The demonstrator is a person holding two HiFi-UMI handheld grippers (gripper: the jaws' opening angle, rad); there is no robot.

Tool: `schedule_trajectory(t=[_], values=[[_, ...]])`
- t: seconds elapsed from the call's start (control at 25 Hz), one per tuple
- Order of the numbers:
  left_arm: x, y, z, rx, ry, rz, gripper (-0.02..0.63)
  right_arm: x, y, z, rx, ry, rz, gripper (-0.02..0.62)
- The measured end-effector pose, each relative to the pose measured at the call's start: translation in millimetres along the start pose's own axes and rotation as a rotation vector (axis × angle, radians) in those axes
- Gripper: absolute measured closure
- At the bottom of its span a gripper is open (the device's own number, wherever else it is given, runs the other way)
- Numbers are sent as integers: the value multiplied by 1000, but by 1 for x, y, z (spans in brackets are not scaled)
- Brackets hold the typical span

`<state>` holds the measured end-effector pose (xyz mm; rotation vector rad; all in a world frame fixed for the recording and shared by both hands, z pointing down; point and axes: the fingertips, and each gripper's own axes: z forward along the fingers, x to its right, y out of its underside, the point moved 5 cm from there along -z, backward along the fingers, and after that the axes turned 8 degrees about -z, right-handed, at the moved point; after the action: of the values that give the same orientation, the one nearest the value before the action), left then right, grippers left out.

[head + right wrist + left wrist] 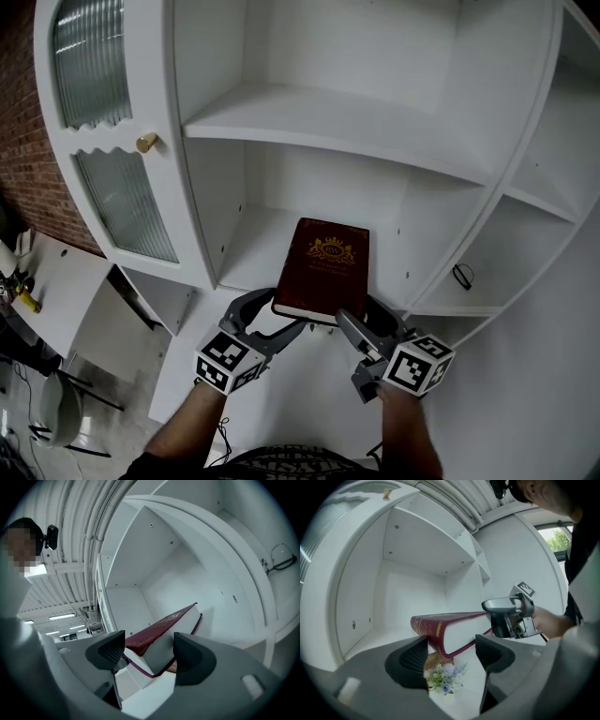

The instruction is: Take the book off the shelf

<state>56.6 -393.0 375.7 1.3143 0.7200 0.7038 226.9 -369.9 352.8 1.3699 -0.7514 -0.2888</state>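
A dark red hardcover book [323,267] with a gold crest is tilted over the white shelf [246,262], its near edge toward me. My right gripper [361,328] is shut on the book's near right corner, and the book [161,630] fills the gap between the jaws. In the left gripper view the right gripper's upper jaw lies on the cover. My left gripper [270,321] is open at the near left corner. The book's spine corner [440,634] sits between its jaw tips.
A small card or object printed with flowers [440,674] lies on the shelf under the book. A glass-paned door with a gold knob [146,142] stands open at the left. A pair of glasses [462,276] lies in the side compartment on the right.
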Motion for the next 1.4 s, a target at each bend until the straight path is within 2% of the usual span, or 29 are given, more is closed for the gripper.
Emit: schedule_trajectory(t=[0.12, 0.28, 0.4, 0.64, 0.96, 1.4], values=[[9, 2, -10, -30, 2, -18, 284, -6, 3, -5, 15, -8, 42, 262], [13, 8, -19, -6, -24, -16, 327, -9, 11, -11, 1, 38, 34, 293], [18, 15, -25, -8, -37, -6, 328, -12, 19, -15, -10, 81, 5, 350], [20, 20, -37, 4, -71, 24, 330, -29, 26, -17, 2, 115, -96, 360], [28, -6, -58, 38, -84, 106, 330, -57, 7, -25, 60, 100, -169, 360], [51, -51, -97, 138, -72, 205, 330, -109, -29, -47, 150, 83, -273, 360]])
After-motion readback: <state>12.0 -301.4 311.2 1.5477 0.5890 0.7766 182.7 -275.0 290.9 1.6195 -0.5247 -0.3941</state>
